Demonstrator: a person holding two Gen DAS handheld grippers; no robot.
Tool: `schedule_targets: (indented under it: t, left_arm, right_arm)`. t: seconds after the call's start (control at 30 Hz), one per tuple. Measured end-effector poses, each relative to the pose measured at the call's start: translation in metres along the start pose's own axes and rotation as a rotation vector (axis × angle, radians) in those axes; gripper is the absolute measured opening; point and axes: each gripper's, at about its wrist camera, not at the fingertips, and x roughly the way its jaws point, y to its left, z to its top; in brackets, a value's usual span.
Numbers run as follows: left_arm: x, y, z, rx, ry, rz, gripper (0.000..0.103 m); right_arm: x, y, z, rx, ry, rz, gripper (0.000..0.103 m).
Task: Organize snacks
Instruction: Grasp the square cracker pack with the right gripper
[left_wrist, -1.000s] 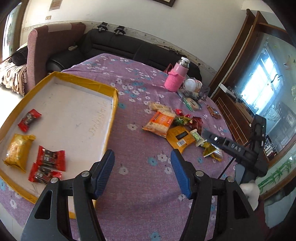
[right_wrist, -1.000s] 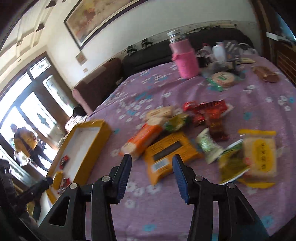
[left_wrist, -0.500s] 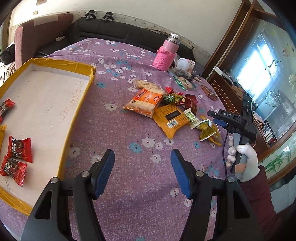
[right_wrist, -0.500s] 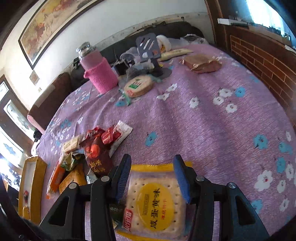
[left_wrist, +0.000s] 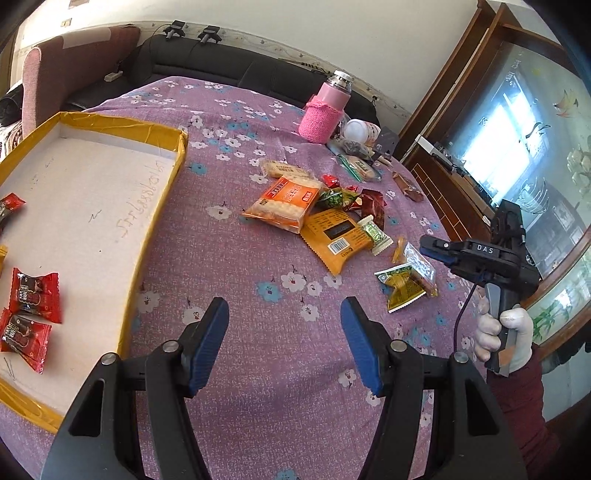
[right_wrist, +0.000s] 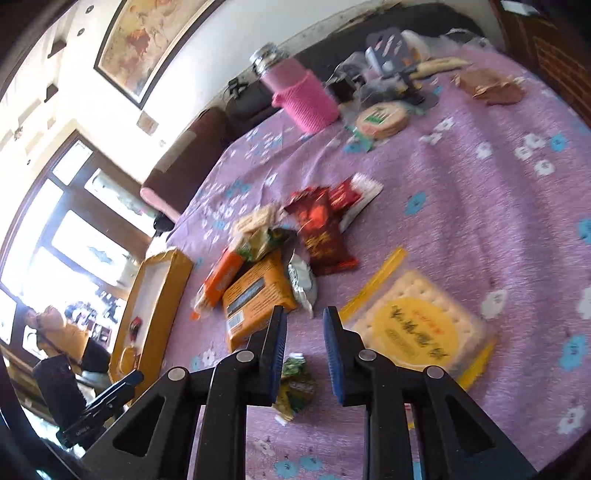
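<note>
Hovering over bare cloth, left tool gapes empty; right tool closing, nothing between its jaws

**Open cloth in front, snack clutter across the middle**

A purple flowered tablecloth lies bare below the left gripper, whose jaws stand apart with nothing between them — free passage there. To its left, the raised yellow rim of a shallow tray forms a low barrier; the tray floor is mostly bare, with red wrapped sweets near its front edge. A loose pile of snack packets crowds the table's middle. Beyond it stand a pink flask and small clutter. The right gripper, jaws closing on nothing, hangs beside a cracker pack; open cloth stretches to the right of that pack.
</note>
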Motion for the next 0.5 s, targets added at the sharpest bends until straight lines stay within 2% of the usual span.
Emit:
schedule_targets:
  t: [0.1, 0.23, 0.3, 0.33, 0.4, 0.5]
  left_arm:
    - [0.003, -0.001, -0.003, 0.001, 0.011, -0.022, 0.062]
    - [0.012, -0.004, -0.006, 0.014, 0.033, -0.073, 0.062]
    - [0.021, -0.006, -0.005, 0.014, 0.054, -0.082, 0.062]
    - [0.025, -0.009, -0.004, 0.014, 0.068, -0.078, 0.062]
    - [0.027, -0.015, -0.004, 0.020, 0.082, -0.078, 0.062]
    - [0.022, -0.027, -0.006, 0.045, 0.067, -0.079, 0.062]
  right_arm:
    - [-0.016, -0.004, -0.008, -0.022, -0.040, -0.122, 0.039]
    - [-0.013, -0.009, -0.014, -0.051, -0.072, -0.265, 0.055]
    - [-0.010, -0.012, -0.011, -0.083, -0.119, -0.352, 0.070]
    - [-0.007, -0.017, -0.004, -0.077, -0.137, -0.375, 0.073]
    - [0.001, -0.036, 0.007, -0.020, -0.125, -0.346, 0.075]
    - [0.013, -0.057, 0.009, 0.082, -0.037, -0.210, 0.077]
